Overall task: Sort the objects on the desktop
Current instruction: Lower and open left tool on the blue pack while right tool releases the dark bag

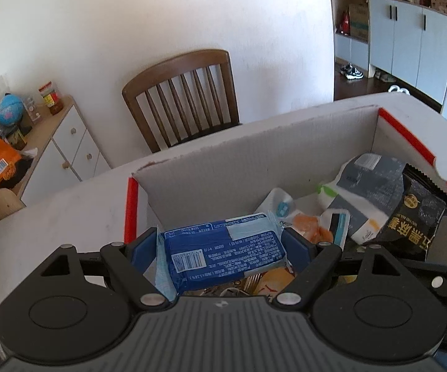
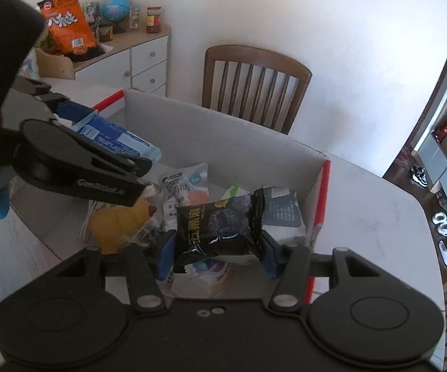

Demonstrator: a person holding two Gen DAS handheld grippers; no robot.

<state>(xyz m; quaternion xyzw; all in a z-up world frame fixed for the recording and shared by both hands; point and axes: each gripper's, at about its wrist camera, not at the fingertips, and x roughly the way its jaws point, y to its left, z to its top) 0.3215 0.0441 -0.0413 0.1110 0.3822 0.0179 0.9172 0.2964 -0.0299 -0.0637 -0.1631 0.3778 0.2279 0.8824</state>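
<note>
My left gripper (image 1: 223, 248) is shut on a blue snack packet (image 1: 220, 254), held crosswise between its blue pads over the near side of a white cardboard box (image 1: 223, 161). In the right wrist view the same left gripper (image 2: 149, 167) reaches in from the left with the blue packet (image 2: 114, 139). My right gripper (image 2: 217, 248) is shut on a black snack packet (image 2: 220, 226) with gold lettering, over the box's right part. The black packet (image 1: 409, 220) also shows at the right of the left wrist view.
The box (image 2: 223, 136) holds several packets, among them a grey-white bag (image 1: 366, 192), a white pouch (image 2: 186, 189) and a yellow item (image 2: 121, 226). It stands on a white table (image 2: 378, 217). A wooden chair (image 1: 186, 99) stands behind; a cabinet (image 2: 139, 62) with clutter is at the left.
</note>
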